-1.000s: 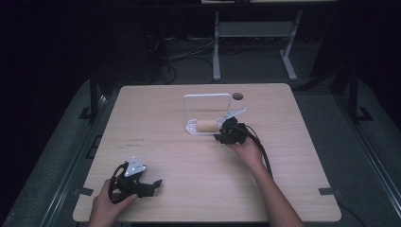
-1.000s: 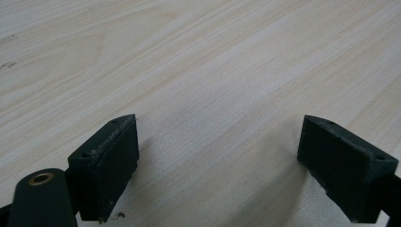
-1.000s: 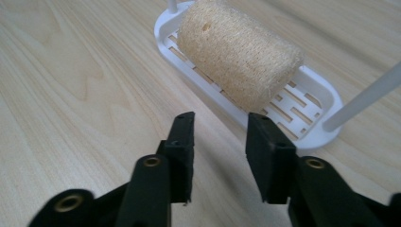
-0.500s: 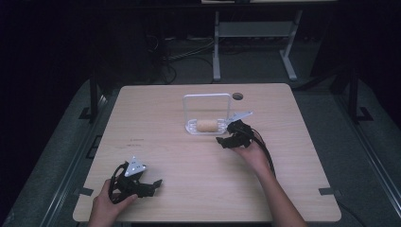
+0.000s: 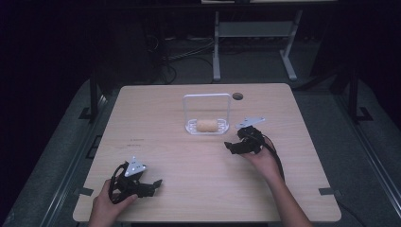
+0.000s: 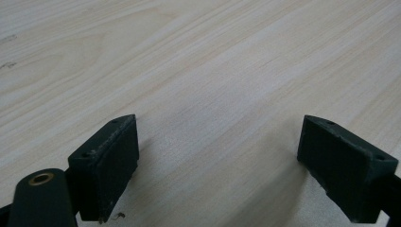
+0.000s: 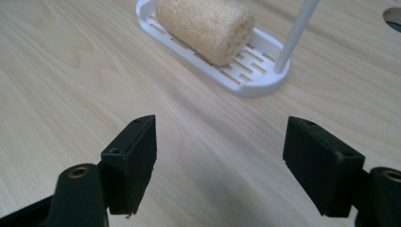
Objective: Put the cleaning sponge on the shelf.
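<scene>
Since a second ago the right gripper [image 5: 230,145] has drawn back from the white rack [image 5: 207,126] toward the person, and it now sits just in front of the rack's right end, jaws wide and empty. The tan roll [image 7: 204,26] lies on its side in the rack's slatted tray, under the tall wire handle. The left gripper [image 5: 153,185] rests near the table's [image 5: 156,109] front edge, well apart, jaws also wide. Bare wood lies open between the two grippers.

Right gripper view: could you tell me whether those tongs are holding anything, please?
Nothing is held: the right tongs stand open and empty, short of the sponge roll in its white tray.
</scene>
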